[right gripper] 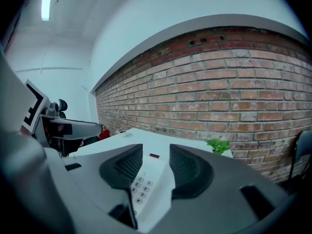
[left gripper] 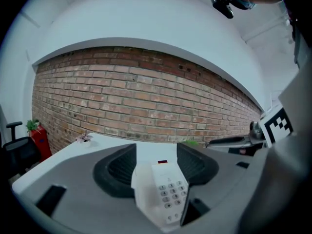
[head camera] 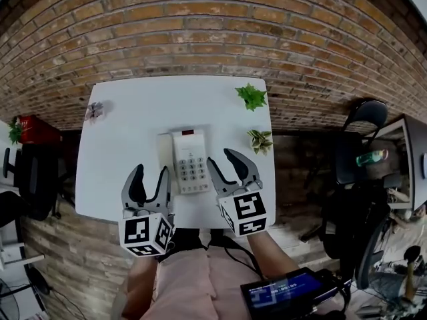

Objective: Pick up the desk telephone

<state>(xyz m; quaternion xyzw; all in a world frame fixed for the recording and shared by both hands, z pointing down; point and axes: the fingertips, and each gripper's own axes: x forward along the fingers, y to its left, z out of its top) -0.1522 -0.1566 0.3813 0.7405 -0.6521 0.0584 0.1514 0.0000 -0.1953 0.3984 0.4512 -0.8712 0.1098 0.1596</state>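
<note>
the desk telephone (head camera: 187, 159) lies on a white table (head camera: 133, 112), near the front edge where the person stands, with its handset (head camera: 165, 157) in the cradle on the left side and the keypad on the right. the table stands against a brick wall (head camera: 200, 25).

the left gripper (head camera: 150, 174) is at the left front corner of the telephone, on the side of the handset. its jaws stand apart, about half way, and they hold nothing. in the left gripper view the telephone shows in the gap between the two black pads, a little in front of them, and the pads do not press on it.

the right gripper (head camera: 220, 157) is just beside the right side of the telephone. its jaws are also apart by a middle width and empty; in the right gripper view the keypad appears between them, not squeezed.

two small green plants (head camera: 251, 96) (head camera: 259, 141) stand on the right part of the table, and one more small plant (head camera: 95, 110) is at the far left edge.
</note>
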